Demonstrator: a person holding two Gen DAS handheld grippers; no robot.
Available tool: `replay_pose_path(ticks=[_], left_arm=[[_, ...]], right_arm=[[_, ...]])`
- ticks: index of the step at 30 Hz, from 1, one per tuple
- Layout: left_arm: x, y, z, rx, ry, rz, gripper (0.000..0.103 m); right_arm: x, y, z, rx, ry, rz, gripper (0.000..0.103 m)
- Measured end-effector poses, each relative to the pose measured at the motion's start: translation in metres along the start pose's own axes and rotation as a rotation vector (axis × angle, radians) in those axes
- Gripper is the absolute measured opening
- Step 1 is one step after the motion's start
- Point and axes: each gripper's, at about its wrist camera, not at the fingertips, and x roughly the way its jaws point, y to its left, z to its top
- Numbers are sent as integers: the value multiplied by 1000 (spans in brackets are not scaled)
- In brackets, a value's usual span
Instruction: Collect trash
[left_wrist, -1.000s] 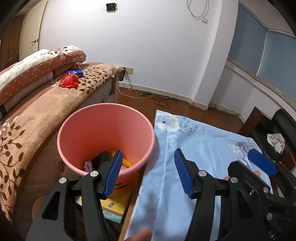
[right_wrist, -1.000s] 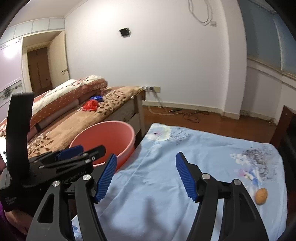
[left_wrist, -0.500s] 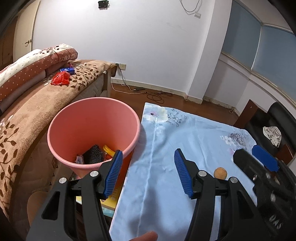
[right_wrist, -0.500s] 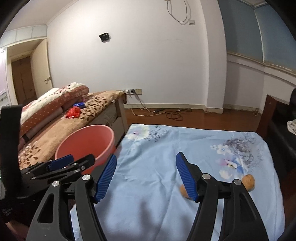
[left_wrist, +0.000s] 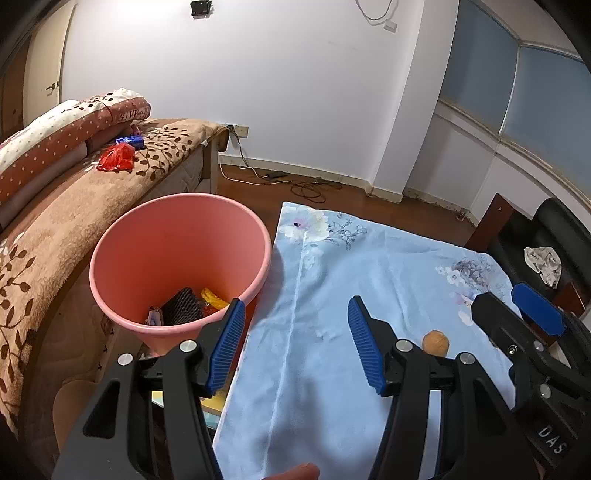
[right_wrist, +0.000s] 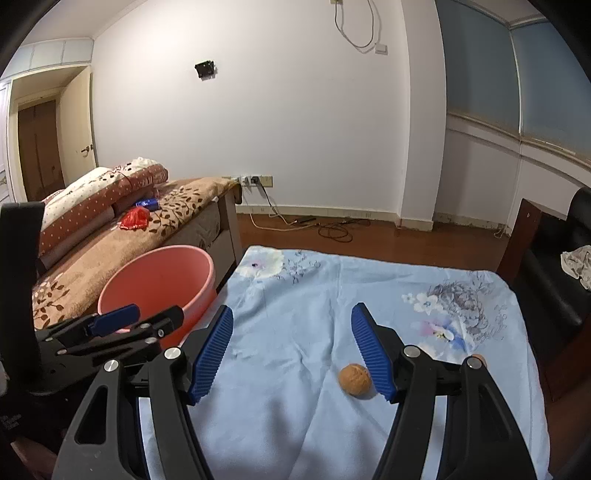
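Item: small round brown ball (right_wrist: 355, 379), wrinkled like a walnut, lying on the blue flowered cloth (right_wrist: 295, 369) at its right side, just beside the inner face of the right gripper's (right_wrist: 291, 350) right pad and not touched by it. A second brown piece (right_wrist: 478, 359) peeks out behind that finger, too hidden to name. Receptacle: pink bucket (left_wrist: 177, 258) standing beside the cloth's left edge, with dark and yellow scraps at its bottom. Right gripper: jaws spread wide, nothing between the pads. Left gripper (left_wrist: 293, 347): jaws likewise apart and empty, hovering between bucket and cloth. Hazards, as judged: the ball sits off-centre, so a closing pad is likely to nudge it sideways and send it rolling over the cloth's edge; a hard round shape may squirt out of ribbed pads; a low pinch may snag the loose cloth and drag it along.
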Motion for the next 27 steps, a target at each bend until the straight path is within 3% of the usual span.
replay_pose_path(ticks=[27], left_arm=[[17,0,-9,0,41,-25,58]], right_arm=[[3,-12,-7,42,-6,-15,66]])
